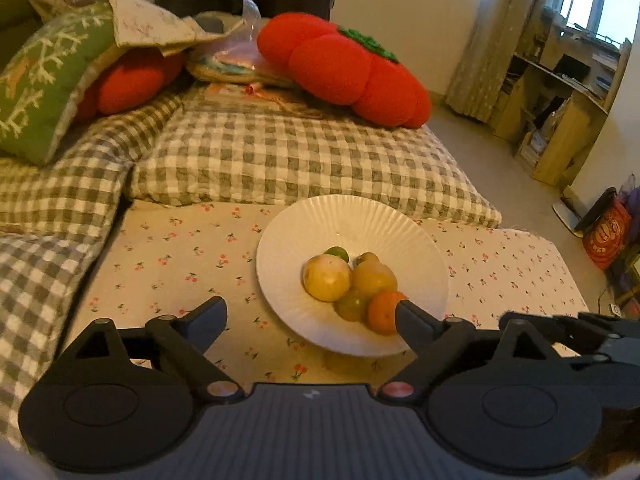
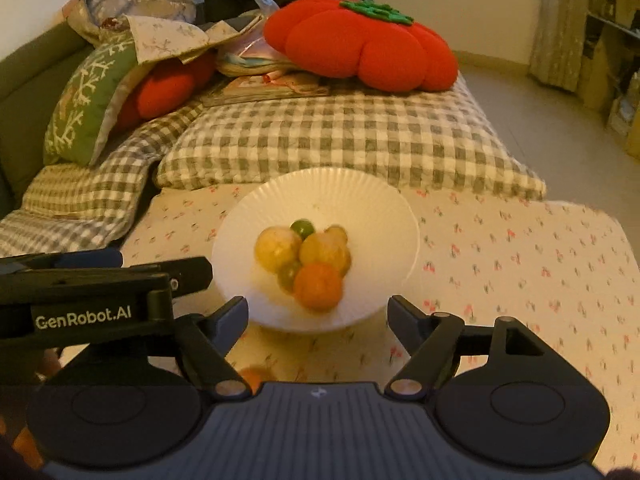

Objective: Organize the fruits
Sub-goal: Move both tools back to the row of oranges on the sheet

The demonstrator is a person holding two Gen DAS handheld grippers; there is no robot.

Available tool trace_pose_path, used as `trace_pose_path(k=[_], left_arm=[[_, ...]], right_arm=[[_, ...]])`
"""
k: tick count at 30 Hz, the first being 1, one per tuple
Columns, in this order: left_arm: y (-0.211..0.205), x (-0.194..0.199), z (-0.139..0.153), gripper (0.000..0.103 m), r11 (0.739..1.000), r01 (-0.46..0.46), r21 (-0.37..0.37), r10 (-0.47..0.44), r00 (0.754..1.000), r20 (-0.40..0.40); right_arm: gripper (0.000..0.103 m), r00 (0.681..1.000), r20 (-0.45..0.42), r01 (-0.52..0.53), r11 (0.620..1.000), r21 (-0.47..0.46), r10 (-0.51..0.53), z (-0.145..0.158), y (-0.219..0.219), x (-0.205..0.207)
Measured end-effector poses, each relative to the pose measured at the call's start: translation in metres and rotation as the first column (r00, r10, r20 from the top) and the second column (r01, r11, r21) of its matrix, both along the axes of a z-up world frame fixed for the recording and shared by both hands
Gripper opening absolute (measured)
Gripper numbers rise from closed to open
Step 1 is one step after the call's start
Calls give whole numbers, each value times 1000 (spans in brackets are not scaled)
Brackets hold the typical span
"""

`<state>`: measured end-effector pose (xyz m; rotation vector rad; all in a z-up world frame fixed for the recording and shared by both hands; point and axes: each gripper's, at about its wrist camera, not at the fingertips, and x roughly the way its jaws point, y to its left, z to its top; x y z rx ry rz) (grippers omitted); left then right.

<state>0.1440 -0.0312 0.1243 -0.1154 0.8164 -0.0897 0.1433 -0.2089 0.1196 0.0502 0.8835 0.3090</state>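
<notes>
A white ribbed plate (image 1: 360, 216) (image 2: 316, 184) lies on the cherry-print sheet. On it sit several fruits in a heap: an orange (image 1: 380, 314) (image 2: 318, 286), a pale yellow round fruit (image 1: 327, 278) (image 2: 278, 249), a yellow pear-like fruit (image 1: 372, 276) (image 2: 324, 252), a lime (image 1: 337, 253) (image 2: 302, 228) and a greenish fruit (image 1: 352, 305) (image 2: 289, 274). My left gripper (image 1: 308, 312) hangs open at the plate's near rim, empty. My right gripper (image 2: 318, 308) is open too, short of the plate, holding nothing. A small orange thing (image 2: 252, 378) peeks out beneath it.
Behind the plate lies a grey checked pillow (image 1: 304, 160) (image 2: 340, 140), with a red tomato cushion (image 1: 344, 68) (image 2: 360, 40) and a green cushion (image 1: 40, 88) further back. The bed's edge and bare floor (image 1: 500, 160) are to the right. The left gripper's black frame (image 2: 84, 312) crosses the right wrist view.
</notes>
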Motion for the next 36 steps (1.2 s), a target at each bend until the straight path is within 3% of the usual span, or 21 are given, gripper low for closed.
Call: trace_pose_path(k=[4, 8, 17, 21, 25, 30, 33, 35, 36], left_arm=[[5, -24, 8, 88, 1000, -20, -1, 20, 1000, 11], [0, -44, 12, 87, 998, -17, 61, 15, 999, 36], [14, -89, 18, 89, 995, -66, -72, 67, 998, 13], [28, -106, 11, 89, 990, -116, -81, 114, 993, -33], [38, -119, -9, 91, 989, -124, -80, 123, 992, -23], [44, -115, -43, 88, 989, -102, -103, 89, 988, -123], [47, -112, -40, 88, 987, -101, -129, 88, 991, -101], [45, -108, -43, 88, 985, -84, -150, 67, 991, -112], [43, -107, -46, 88, 987, -69, -144, 51, 992, -119]], right_arm=[[78, 1000, -1, -10, 1000, 14, 10, 4, 1, -22], [79, 999, 19, -31, 999, 23, 30, 10, 3, -41], [95, 995, 99, -25, 999, 41, 20, 16, -3, -79], [102, 992, 128, -24, 999, 22, 21, 16, -14, -97], [102, 996, 84, 25, 998, 51, -29, 12, -26, -101], [99, 999, 19, 47, 999, -26, -47, 0, -27, -101], [101, 999, 37, 30, 998, 51, -32, -10, -37, -104], [94, 998, -36, 54, 993, 101, -51, -26, -44, -96], [82, 995, -76, 69, 991, 118, -61, -34, -46, -89]])
